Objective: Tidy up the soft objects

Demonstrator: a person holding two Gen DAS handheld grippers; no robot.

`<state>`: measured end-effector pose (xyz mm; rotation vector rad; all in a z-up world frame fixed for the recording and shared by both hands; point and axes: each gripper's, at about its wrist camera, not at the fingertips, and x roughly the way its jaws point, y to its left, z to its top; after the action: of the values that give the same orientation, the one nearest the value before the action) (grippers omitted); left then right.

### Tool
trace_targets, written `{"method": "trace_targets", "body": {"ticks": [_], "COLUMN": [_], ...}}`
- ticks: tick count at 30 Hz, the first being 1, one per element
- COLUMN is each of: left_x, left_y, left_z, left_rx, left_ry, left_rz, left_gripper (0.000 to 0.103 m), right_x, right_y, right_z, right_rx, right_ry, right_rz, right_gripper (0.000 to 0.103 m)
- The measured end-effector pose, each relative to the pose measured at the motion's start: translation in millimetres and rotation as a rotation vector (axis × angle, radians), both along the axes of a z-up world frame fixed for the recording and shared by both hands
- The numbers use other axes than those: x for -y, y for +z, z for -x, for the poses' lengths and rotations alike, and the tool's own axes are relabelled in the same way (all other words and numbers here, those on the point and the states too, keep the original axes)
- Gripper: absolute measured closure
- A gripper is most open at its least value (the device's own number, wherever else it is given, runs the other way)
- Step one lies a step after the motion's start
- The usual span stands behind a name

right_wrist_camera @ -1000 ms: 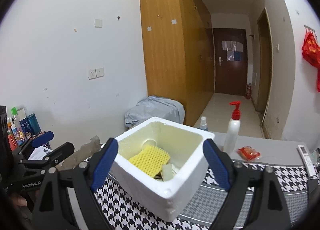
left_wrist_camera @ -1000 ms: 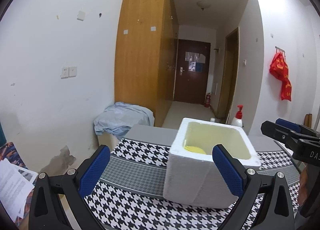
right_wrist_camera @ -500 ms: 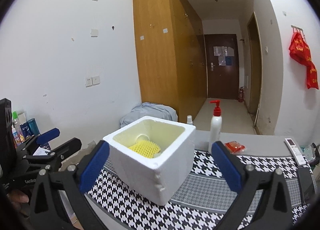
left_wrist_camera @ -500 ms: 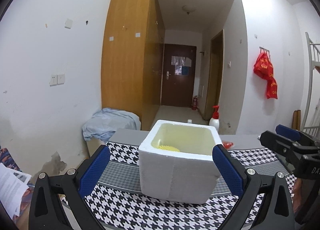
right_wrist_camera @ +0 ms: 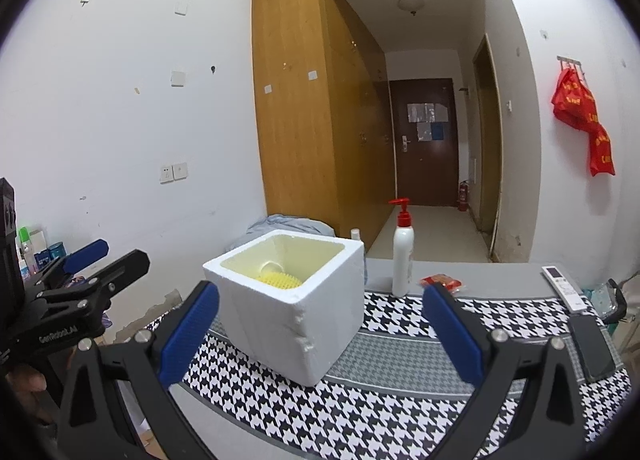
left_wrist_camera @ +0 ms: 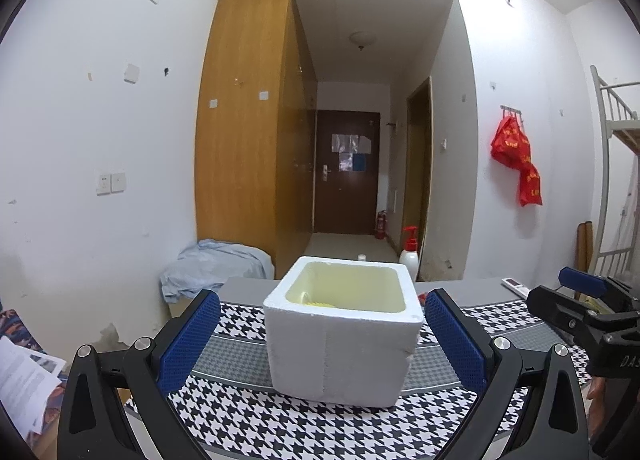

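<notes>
White foam box (left_wrist_camera: 340, 340) stands upright on the houndstooth cloth (right_wrist_camera: 360, 400) that covers the bench (right_wrist_camera: 480, 274), its mouth open to the ceiling. Inside, low against the yellowed inner wall, lie a yellow spiky soft piece (right_wrist_camera: 278, 281) and a small pale round thing (right_wrist_camera: 269, 267) that is too hidden to name. No other soft object shows on the cloth, so the sorting looks close to done, though the box floor is mostly out of sight.

From the left tool (left_wrist_camera: 320, 344) the box sits dead ahead, framed between its two blue pads, which stand wide apart and touch nothing. From the right tool (right_wrist_camera: 320, 336) the box lies ahead and to the left, one corner turned toward it; its pads are likewise spread and empty. The left tool appears the nearer and squarer to the box, so any reach into it would come most directly from that side.

Behind the box stand a white pump bottle (right_wrist_camera: 402, 260) and a red packet (right_wrist_camera: 440, 282); a remote control (right_wrist_camera: 564, 286) and a dark phone (right_wrist_camera: 592, 346) lie at the right edge.
</notes>
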<state>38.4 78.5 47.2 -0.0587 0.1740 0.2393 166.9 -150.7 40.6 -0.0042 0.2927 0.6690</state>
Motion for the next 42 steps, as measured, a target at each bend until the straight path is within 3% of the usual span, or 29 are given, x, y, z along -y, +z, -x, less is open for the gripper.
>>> {"method": "trace_targets", "body": {"ticks": [6,29,42], "left_x": [8,35,40], "left_y": [-11,-45,-54], "left_z": [12,56,71], "left_rx": [0.038,0.055,0.062], "left_ry": [-0.001,-0.019,-0.023], "left_rz": [-0.021,-0.052,-0.051], "left_gripper": [0.001,0.001,0.001], "right_x": [4,21,27], "right_y": [-10,-53,-57], "right_z": [20,68,82], "right_rx": [0.046,0.066,0.062], "right_ry": [-0.020,-0.076,-0.089], "right_rz": [0.009,0.000,0.000], "right_gripper": [0.000,0.000,0.000]}}
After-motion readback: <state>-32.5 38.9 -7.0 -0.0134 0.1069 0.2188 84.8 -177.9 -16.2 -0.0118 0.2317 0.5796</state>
